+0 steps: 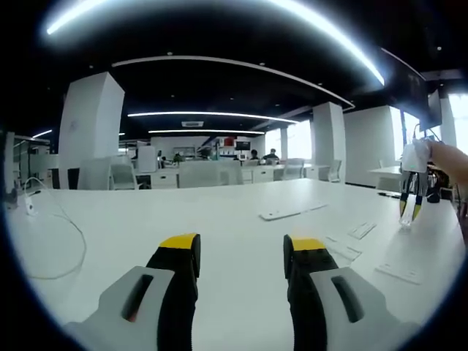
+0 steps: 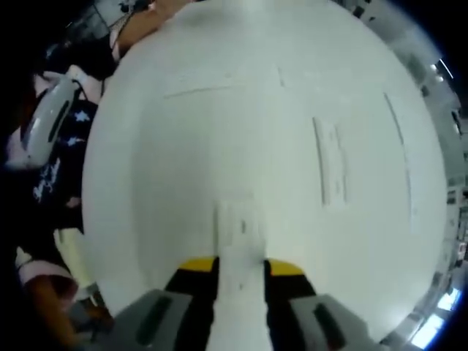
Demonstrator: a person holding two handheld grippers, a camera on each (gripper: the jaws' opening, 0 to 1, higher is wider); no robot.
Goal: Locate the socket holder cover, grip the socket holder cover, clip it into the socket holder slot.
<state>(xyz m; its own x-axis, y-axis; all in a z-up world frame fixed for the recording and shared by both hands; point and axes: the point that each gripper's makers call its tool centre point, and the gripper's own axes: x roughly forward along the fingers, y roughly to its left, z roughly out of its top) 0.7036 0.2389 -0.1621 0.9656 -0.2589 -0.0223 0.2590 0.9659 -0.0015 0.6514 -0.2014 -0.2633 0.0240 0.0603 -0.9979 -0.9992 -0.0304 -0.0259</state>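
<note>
Left gripper view: white cable (image 1: 51,241) lies at left, left gripper (image 1: 241,252) hovers with jaws wide and empty over the white worktop (image 1: 219,212), flat white strips (image 1: 292,213) lie ahead-right, right gripper (image 1: 411,201) hangs far right. Right gripper view, looking down: right gripper (image 2: 240,267) is clamped on the socket holder cover (image 2: 238,241), a long socket holder (image 2: 330,161) lies well apart to its right.

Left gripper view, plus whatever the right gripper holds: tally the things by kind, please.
Grippers: 2 (left gripper, right gripper)
White flat parts on the table: 4 ()
Cable: 1
White cover between the right gripper's jaws: 1
Total: 8
</note>
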